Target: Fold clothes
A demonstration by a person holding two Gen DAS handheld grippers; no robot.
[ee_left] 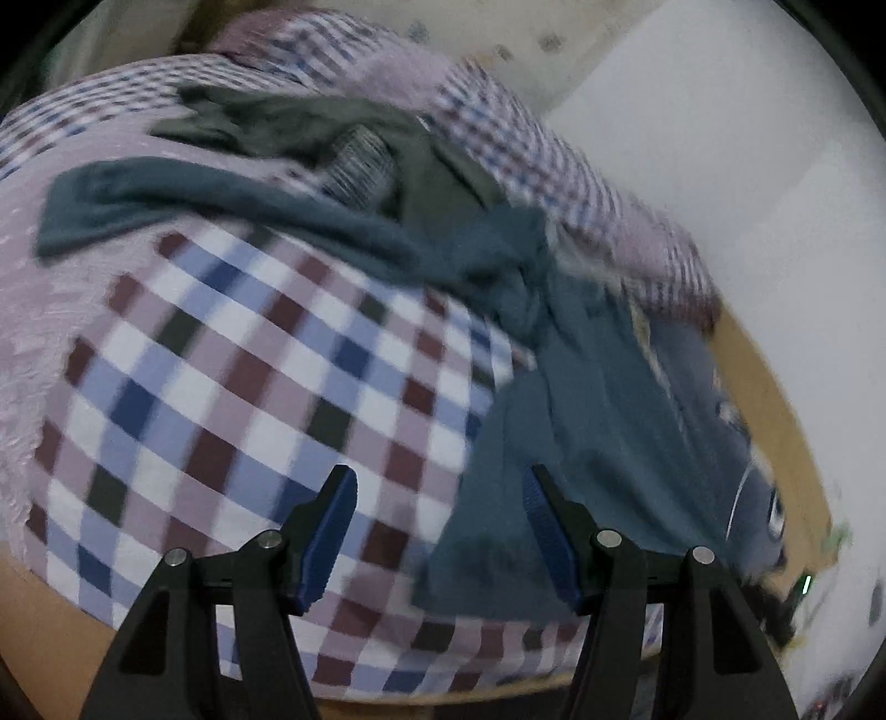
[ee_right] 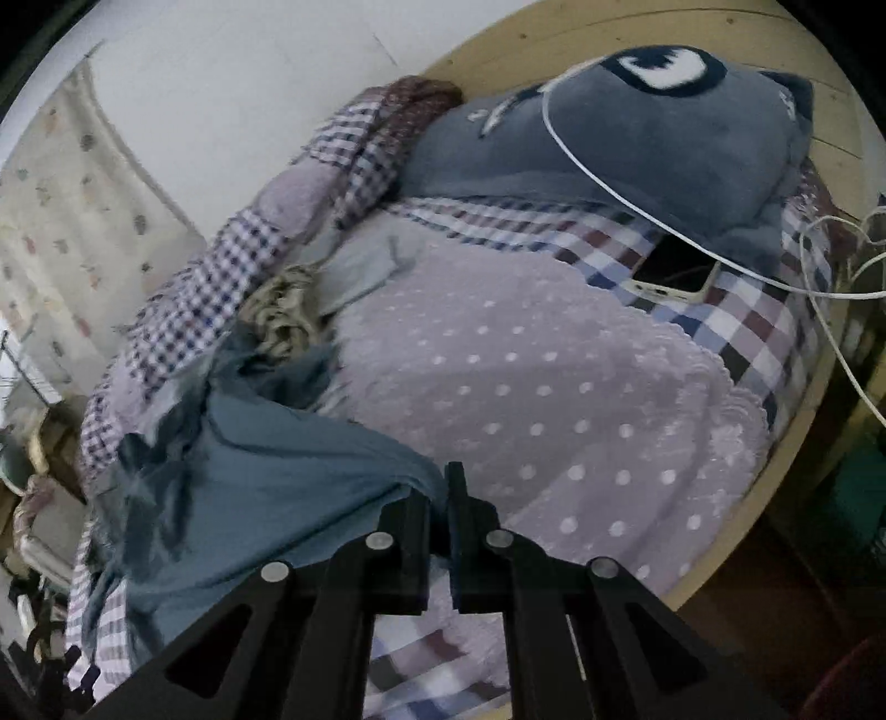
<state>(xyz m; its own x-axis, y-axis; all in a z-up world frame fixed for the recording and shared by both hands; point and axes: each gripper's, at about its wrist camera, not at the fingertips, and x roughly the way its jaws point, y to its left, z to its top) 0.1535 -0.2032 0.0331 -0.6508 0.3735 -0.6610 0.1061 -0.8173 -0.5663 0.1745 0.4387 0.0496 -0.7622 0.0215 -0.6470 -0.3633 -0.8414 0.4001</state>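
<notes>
Jaws: right gripper (ee_right: pixel 446 501) clamped on blue garment (ee_right: pixel 266 471); left gripper (ee_left: pixel 440 531) apart, empty.
Risk: thin pinch, hem may slip.

I'm over a bed with a light wooden frame (ee_right: pixel 714 22), board showing along the far edge. Checked bedsheet (ee_left: pixel 232 387) in white, blue, maroon covers the mattress; lilac dotted blanket (ee_right: pixel 526 399) lies on top. Plain white wall (ee_left: pixel 720 138) behind. Pale patterned curtain (ee_right: pixel 50 210) hangs at the left in my right view. Grey plush pillow (ee_right: pixel 664 144) at the head, phone (ee_right: pixel 673 271) beside it, white cable (ee_right: pixel 603 177) across. Light dim, left view blurred.
</notes>
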